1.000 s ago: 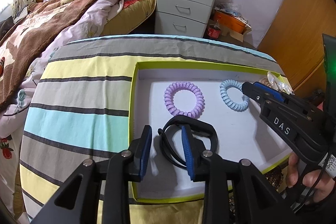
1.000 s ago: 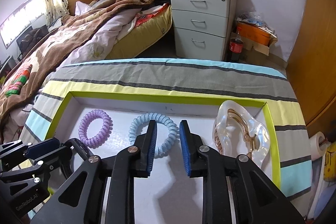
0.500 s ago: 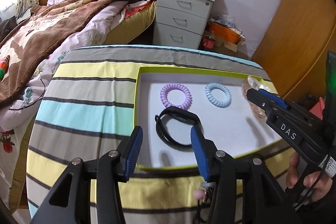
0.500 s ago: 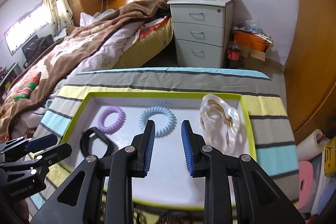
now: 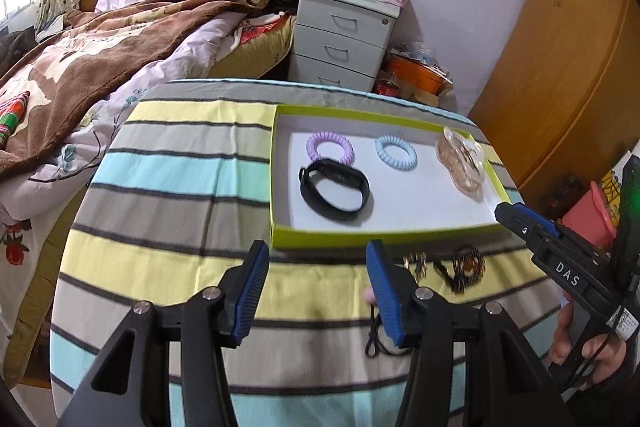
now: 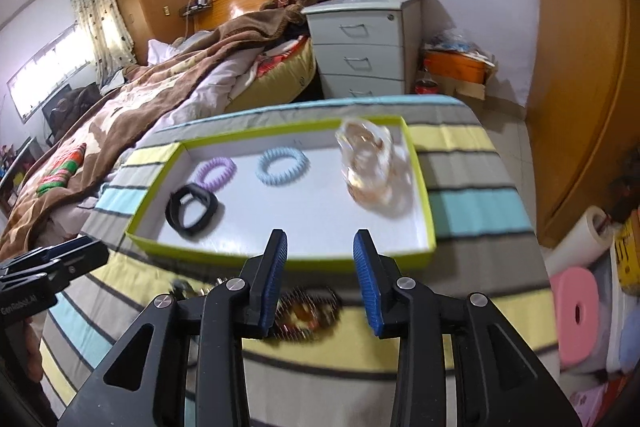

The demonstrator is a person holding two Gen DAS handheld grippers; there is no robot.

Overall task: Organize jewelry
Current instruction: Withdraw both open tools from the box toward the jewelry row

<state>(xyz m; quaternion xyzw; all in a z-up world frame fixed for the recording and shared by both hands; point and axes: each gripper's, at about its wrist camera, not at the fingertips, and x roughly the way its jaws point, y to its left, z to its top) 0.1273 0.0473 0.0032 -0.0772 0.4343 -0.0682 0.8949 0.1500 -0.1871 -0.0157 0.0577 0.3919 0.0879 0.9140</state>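
A green-rimmed white tray (image 5: 360,239) (image 6: 280,261) holds a black band (image 5: 334,191) (image 6: 192,213), a purple coil ring (image 5: 330,147) (image 6: 216,171), a blue coil ring (image 5: 396,151) (image 6: 282,166) and a clear hair claw (image 5: 460,163) (image 6: 372,167). In front of it on the striped cloth lie a dark beaded bracelet (image 5: 466,269) (image 6: 308,313), a small gold piece (image 5: 416,262) and a black cord (image 5: 376,339). My left gripper (image 5: 316,287) hovers near the tray's front rim, jaws opening, nothing between them. My right gripper (image 6: 320,279) hangs over the beaded bracelet, jaws opening and empty.
The table wears a striped cloth (image 5: 180,187) and ends close behind the tray. A bed (image 5: 100,47) lies to the left, a white drawer unit (image 5: 344,39) behind. A pink stool (image 6: 576,311) and a paper roll (image 6: 580,239) stand at the right.
Both grippers pulled back from over the tray to the cloth in front of it and spread their jaws wider. The black band stays in the tray where the left gripper was.
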